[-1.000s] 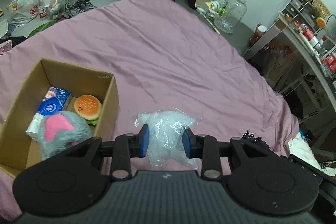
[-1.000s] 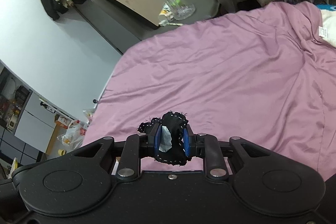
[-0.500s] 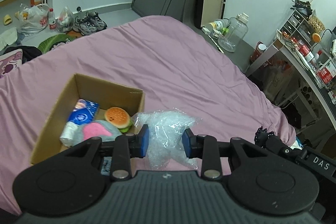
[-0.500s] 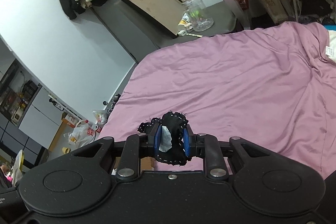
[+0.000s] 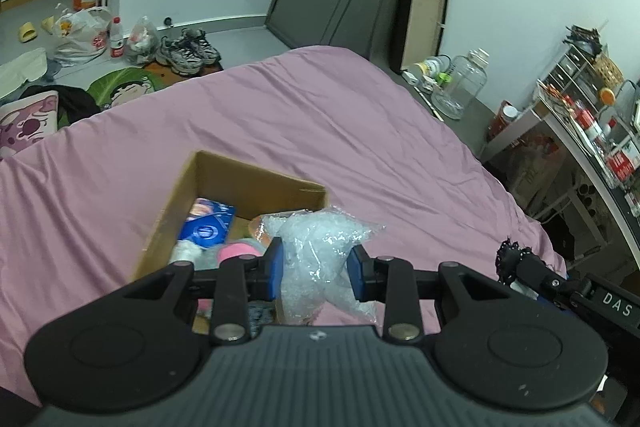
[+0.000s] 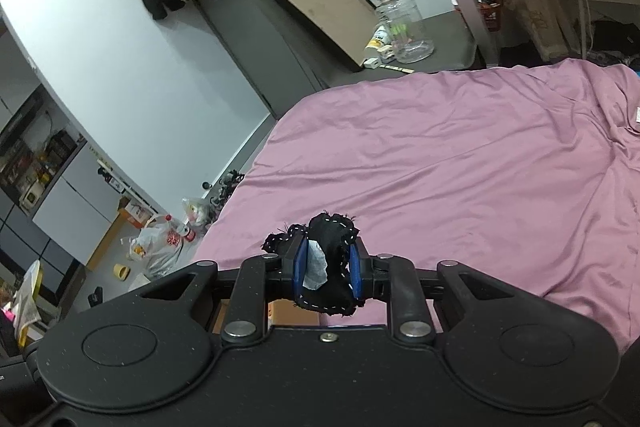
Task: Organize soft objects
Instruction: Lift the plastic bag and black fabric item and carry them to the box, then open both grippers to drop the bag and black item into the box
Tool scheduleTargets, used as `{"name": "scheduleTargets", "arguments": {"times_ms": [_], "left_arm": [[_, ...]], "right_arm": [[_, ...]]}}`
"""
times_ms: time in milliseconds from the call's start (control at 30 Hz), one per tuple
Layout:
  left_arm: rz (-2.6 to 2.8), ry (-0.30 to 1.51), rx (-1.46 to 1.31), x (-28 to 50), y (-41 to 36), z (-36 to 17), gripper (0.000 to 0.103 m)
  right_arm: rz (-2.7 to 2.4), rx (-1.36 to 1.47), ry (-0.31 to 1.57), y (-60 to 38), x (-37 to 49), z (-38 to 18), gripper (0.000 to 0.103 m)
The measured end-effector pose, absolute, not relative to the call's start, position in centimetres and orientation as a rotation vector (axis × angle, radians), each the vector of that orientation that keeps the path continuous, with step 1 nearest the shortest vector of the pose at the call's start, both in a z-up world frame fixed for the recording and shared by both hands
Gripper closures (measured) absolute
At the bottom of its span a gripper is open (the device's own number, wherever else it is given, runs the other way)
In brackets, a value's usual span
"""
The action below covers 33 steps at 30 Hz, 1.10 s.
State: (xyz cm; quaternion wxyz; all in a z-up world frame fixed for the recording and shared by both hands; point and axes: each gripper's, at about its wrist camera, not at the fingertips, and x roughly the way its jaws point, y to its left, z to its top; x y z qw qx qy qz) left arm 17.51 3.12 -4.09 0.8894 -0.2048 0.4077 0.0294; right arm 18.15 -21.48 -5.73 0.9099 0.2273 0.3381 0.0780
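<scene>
Bedspread (image 5: 360, 131) — cardboard box (image 5: 256, 183), tissue pack (image 5: 208, 225)

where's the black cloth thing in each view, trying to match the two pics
Left wrist view: the black cloth sits at the far right edge, low down, on the tip of the other hand-held gripper, over the pink bed.
Right wrist view: the black cloth is at bottom centre, clamped between the blue pads.
Shared landmark: the clear glass jar on the grey surface beside the bed.
</scene>
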Motion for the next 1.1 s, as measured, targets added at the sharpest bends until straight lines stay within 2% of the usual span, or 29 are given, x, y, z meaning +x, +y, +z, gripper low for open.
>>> {"name": "scheduleTargets", "arguments": {"times_ms": [767,967,1100], "left_arm": [[0.137,0.936,-0.522,16.5,11.4,-9.0,0.071],[0.090,0.915,-0.561,16.3,12.4,-8.9,0.062],[0.095,0.912,-0.553,16.0,12.8,-8.6,0.060]], "right_arm": [[0.211,0.355,0.760,-12.9,18.2,-7.2,0.081],[0.248,0.345,0.779,-11.2,17.7,-7.3,0.080],[0.283,0.351,0.799,-10.2,17.4,-7.5,0.080]]}}
